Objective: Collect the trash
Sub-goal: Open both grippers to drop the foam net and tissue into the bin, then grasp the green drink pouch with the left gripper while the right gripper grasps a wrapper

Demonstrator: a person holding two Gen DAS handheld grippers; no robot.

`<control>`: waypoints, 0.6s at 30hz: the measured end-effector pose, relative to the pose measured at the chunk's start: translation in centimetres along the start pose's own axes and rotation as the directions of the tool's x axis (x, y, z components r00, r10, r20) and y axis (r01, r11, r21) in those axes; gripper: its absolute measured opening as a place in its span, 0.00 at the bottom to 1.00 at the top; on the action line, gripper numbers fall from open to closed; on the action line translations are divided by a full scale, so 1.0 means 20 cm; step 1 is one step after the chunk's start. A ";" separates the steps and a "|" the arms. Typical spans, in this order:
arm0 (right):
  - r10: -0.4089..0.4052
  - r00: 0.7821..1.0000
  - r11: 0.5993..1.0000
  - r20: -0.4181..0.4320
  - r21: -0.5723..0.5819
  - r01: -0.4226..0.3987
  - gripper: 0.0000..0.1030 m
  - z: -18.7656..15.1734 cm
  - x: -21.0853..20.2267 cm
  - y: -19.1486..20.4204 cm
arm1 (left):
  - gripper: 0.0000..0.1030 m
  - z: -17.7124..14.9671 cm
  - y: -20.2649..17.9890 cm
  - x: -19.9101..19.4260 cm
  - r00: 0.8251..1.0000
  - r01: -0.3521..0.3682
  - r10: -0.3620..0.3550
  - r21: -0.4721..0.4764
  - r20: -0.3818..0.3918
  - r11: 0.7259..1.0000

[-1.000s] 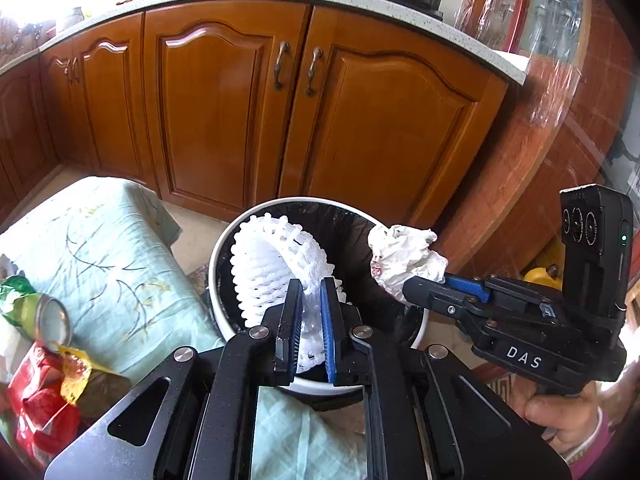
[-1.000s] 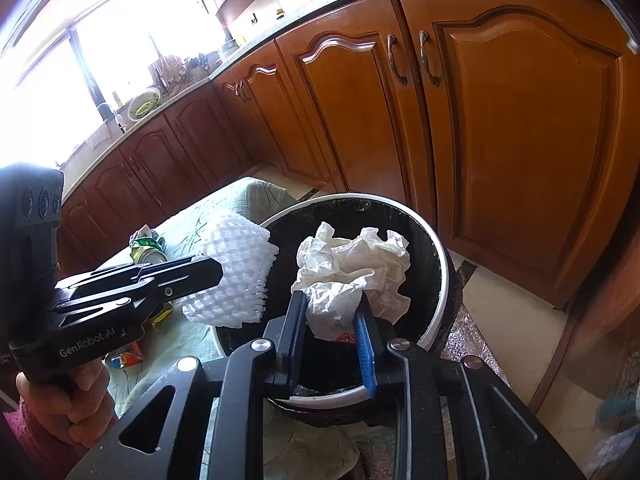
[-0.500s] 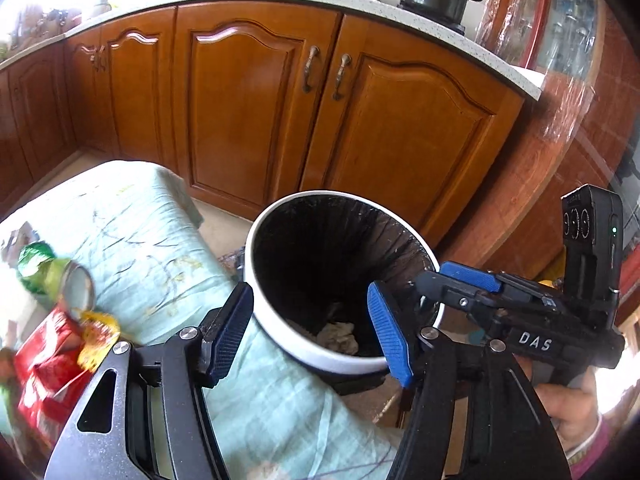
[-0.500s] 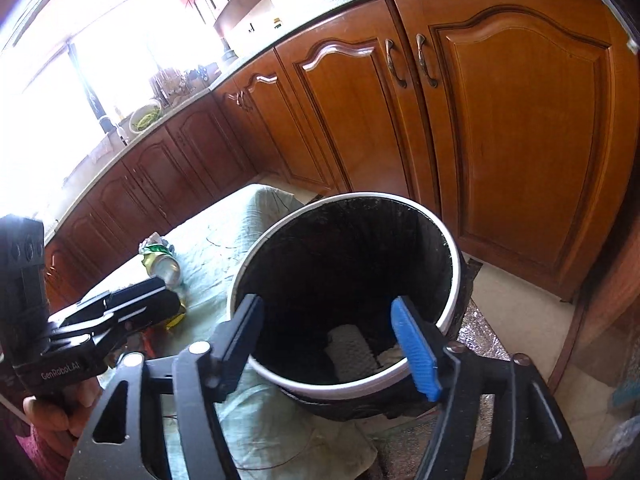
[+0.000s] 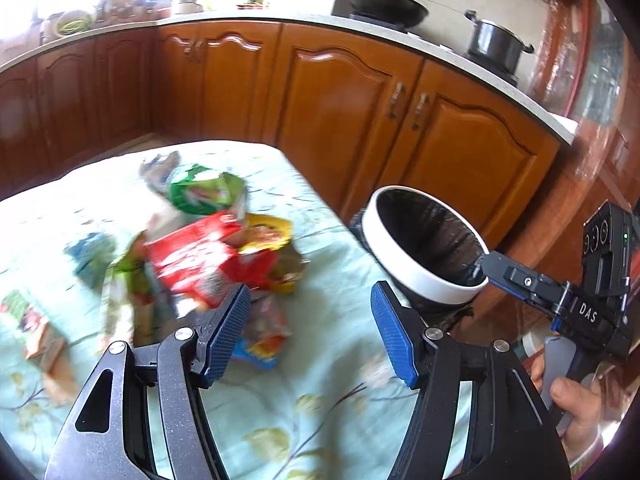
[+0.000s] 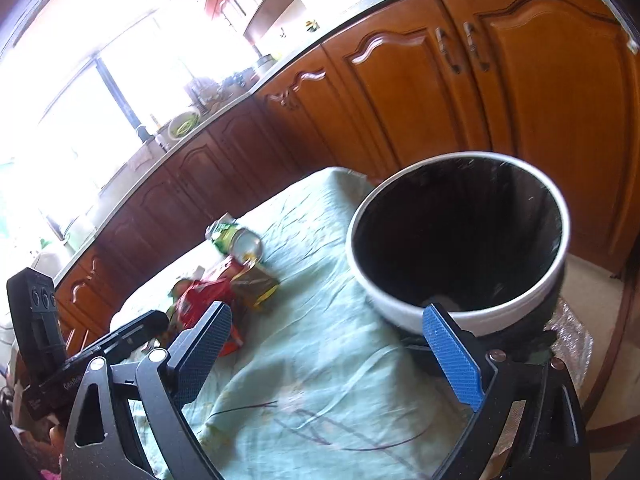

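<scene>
We have the cloth-covered table point(image 5: 328, 380) under us, pale green with a leaf print, and the round white-rimmed trash bin point(image 5: 420, 276) standing just off its edge, mouth up and slightly tipped toward us, black liner inside. Our left gripper point(image 5: 310, 324) hangs above the cloth with its blue pads spread wide and nothing between them; our right gripper point(image 6: 332, 354) is likewise spread and empty, low beside the bin's near rim. The step in hand, as we judge it, is reaching for the next piece, so we want to aim the left gripper at the heap of wrappers point(image 5: 208, 256) near the middle of the table and come down over one loose edge rather than the whole pile. The red packet point(image 5: 196, 260) lies on top, roughly flat, its long axis running left to right across the left view; closing across its short side should bunch it well. The green can point(image 6: 236, 240) lies on its side behind the heap, its open end facing the bin in the right view, its axis roughly along the table. Motion blur hides finer detail.
</scene>
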State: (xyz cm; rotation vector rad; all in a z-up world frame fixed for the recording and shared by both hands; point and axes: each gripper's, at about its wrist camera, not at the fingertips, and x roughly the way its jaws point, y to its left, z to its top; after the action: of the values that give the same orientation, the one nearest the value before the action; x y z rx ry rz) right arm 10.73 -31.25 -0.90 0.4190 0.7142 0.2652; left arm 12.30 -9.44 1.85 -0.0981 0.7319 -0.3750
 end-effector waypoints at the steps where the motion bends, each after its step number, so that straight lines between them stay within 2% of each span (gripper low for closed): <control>1: 0.008 1.000 1.000 -0.006 -0.010 -0.008 0.94 -0.01 0.01 0.03 | 0.62 -0.01 0.04 -0.02 1.000 -0.014 0.014 -0.013 0.009 1.000; 9: 0.044 0.997 0.996 -0.060 -0.072 -0.049 0.94 -0.10 0.11 0.21 | 0.62 -0.09 0.31 -0.14 0.997 -0.071 0.074 -0.115 0.025 0.991; 18: 0.082 0.994 0.991 -0.071 -0.105 -0.089 0.93 -0.10 0.20 0.37 | 0.62 -0.13 0.46 -0.17 0.993 -0.115 0.118 -0.164 0.010 0.980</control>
State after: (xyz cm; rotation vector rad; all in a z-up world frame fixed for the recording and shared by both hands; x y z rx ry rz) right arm 11.62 -22.71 -1.24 0.3398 0.7448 0.3985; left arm 10.95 0.44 0.08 -0.2124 0.7450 -0.2016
